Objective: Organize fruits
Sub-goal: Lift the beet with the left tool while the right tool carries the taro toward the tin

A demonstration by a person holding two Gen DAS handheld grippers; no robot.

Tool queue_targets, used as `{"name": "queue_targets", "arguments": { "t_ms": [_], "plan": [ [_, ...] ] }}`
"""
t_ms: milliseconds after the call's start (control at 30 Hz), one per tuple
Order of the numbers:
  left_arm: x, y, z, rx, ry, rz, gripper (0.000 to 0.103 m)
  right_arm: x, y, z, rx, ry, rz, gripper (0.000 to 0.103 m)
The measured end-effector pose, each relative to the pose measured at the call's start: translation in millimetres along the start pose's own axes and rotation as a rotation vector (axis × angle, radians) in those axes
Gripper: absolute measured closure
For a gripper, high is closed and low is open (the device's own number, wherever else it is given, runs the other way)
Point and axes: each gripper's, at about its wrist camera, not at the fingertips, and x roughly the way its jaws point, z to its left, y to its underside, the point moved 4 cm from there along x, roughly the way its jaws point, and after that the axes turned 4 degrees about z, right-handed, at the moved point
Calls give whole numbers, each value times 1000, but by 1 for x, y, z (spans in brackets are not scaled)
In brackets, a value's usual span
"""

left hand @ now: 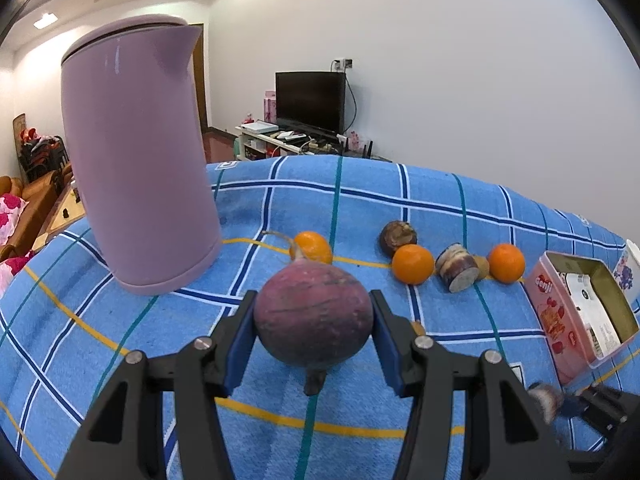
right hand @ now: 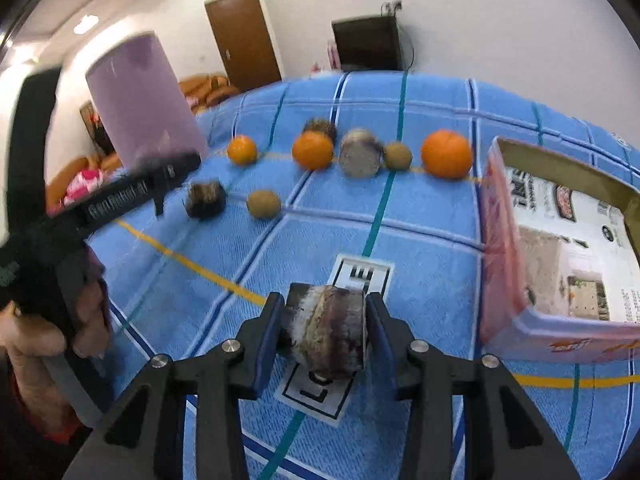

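Above the blue checked cloth (left hand: 400, 208), left gripper (left hand: 314, 320) clamped across the widest part of a round purple root (left hand: 314, 316): judged firm, fairly heavy, smooth-skinned, best taken at mid-girth, pointing downward near the lilac kettle (left hand: 136, 160). Beside the open pink tin (right hand: 500, 240), right gripper (right hand: 324, 332) tilted down, pads against a short cut stalk piece (right hand: 326, 332), judged stiff, light, prone to roll. Oranges (right hand: 446, 154) and other pieces lined up beyond.
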Motion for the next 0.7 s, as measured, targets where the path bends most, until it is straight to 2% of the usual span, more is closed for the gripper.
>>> {"name": "queue_targets", "arguments": {
  "t_ms": [133,233,467,533,700],
  "plan": [
    [-4,0,-7,21,-4,-22,47,-36,-13,1,-21,16,-188,59],
    [-5,2,-13,30,2,-29,47,-55,-18,-4,-24,71,-271,59],
    [-14,9,-38,60,23,-43,47,-80,-22,-43,16,181,-328,59],
    [-17,10,-46,63,40,-45,47,-83,-19,-57,20,234,-337,59],
    [-26,12,-67,93,76,-52,47,-100,-17,-90,69,297,-371,59]
  ]
}}
